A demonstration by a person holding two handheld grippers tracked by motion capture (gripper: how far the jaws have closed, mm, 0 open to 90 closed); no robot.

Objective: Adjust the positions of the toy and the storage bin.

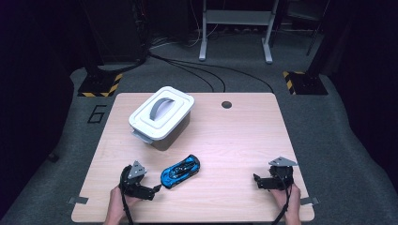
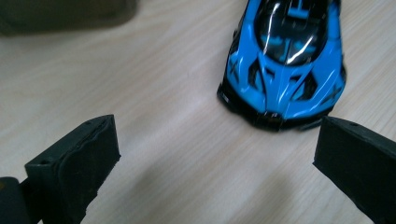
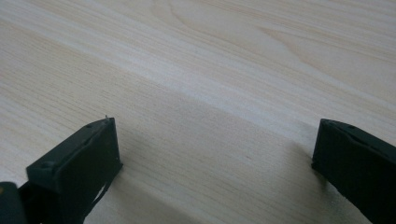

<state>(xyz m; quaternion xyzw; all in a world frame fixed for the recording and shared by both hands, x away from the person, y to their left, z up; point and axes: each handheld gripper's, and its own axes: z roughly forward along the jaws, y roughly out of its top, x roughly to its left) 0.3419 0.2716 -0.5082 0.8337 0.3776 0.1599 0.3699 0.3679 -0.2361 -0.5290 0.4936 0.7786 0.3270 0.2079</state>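
A blue and black toy car [image 1: 180, 170] lies on the wooden table [image 1: 234, 140] near its front edge. My left gripper [image 1: 157, 187] sits just left of the car, pointing at it, with the jaws wide open and empty. In the left gripper view the car [image 2: 285, 60] lies just beyond the jaws, its near end toward the right jaw, apart from both; the left gripper [image 2: 217, 154] frames bare wood. My right gripper [image 1: 256, 180] rests at the front right, open, and in the right gripper view the right gripper [image 3: 215, 149] has bare table between its jaws.
A white lidded box [image 1: 162, 116] with a grey handle stands at the back left of the table, its dark edge [image 2: 65, 14] at the top of the left gripper view. A round hole [image 1: 226, 104] marks the far edge. Cables and stands lie on the floor beyond.
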